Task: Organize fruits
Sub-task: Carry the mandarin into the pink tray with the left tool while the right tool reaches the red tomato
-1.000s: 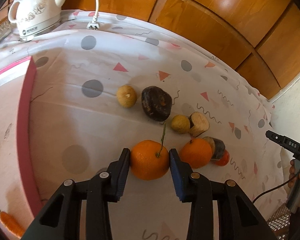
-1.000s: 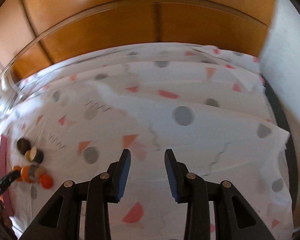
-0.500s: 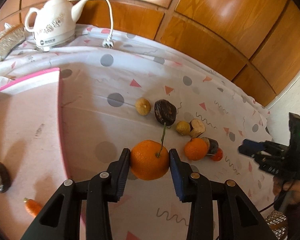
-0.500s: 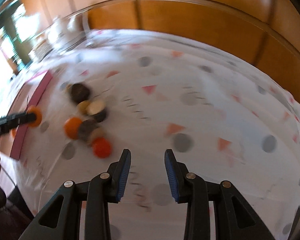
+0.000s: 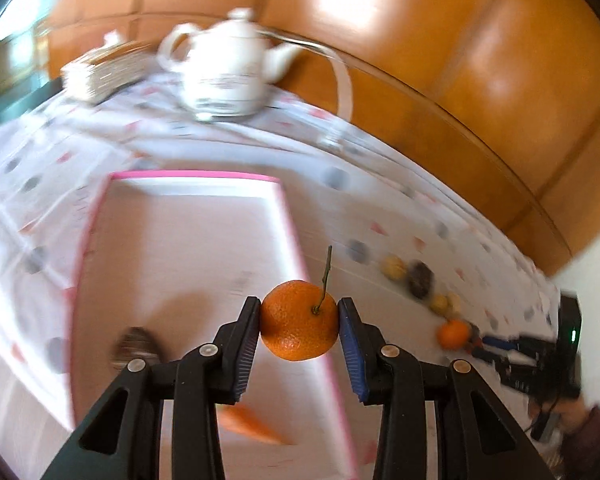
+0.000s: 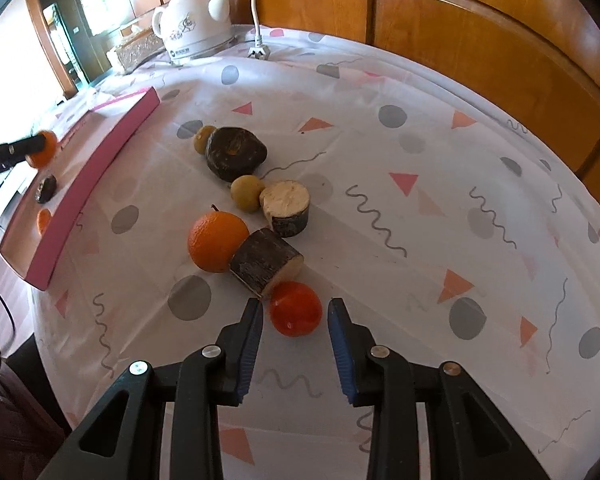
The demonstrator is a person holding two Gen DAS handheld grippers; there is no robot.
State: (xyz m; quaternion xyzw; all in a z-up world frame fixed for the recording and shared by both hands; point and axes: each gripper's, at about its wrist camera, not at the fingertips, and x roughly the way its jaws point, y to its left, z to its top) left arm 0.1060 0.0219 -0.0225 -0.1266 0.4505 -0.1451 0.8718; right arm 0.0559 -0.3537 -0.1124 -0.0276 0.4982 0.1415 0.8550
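My left tool (image 5: 299, 322), clenched on the stemmed orange (image 5: 299, 321), has now moved from the bench to above the pink tray (image 5: 196, 177), so release comes next. My right tool (image 6: 295, 319) is released around the red fruit (image 6: 295, 309).

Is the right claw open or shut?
Open. The right claw straddles the red-orange fruit with gaps showing on both sides.

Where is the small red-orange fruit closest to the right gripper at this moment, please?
In the right wrist view, the red-orange fruit lies on the tablecloth between the open right gripper fingers, touching the bark-covered wood piece.
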